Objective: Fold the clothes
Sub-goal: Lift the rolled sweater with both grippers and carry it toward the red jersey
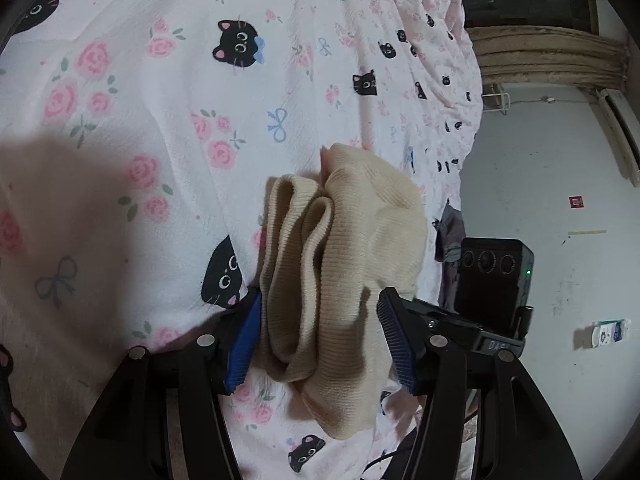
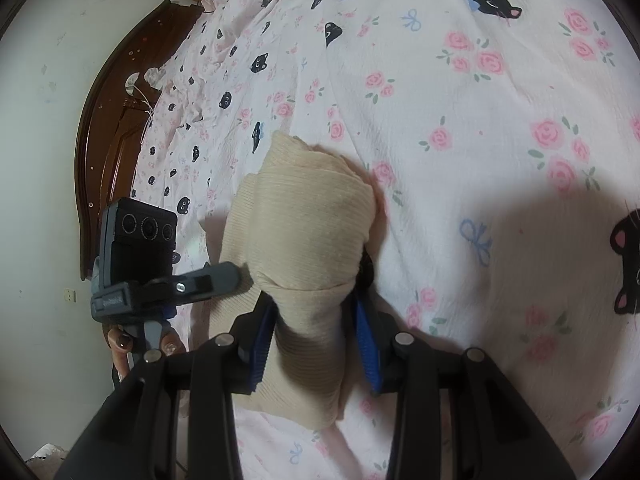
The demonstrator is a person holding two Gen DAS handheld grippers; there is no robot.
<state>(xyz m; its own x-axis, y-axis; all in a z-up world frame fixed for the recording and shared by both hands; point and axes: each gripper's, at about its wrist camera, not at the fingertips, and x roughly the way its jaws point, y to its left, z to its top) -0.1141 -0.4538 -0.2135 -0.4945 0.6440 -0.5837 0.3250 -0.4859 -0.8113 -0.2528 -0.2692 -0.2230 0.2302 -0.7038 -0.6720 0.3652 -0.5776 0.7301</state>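
Beige knit garment (image 1: 344, 280) bunched, left gripper (image 1: 320, 340) angled down, loose around it, right gripper (image 2: 316, 340) clamping it

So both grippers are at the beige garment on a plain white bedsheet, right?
Not quite. The bedsheet is not plain: it is printed with pink roses, blue bows and black cat faces, as both wrist views show. The rest stands: the left gripper and the right gripper are both at the beige garment.

Bed (image 2: 460, 128) covered by pale pink sheet (image 1: 168, 92) printed with roses, bows, black cat faces. Carved dark wooden headboard (image 2: 108, 128) at one end. White scuffed wall (image 2: 36, 128). Pale floor (image 1: 560, 184), small carton (image 1: 608, 333) lying there.
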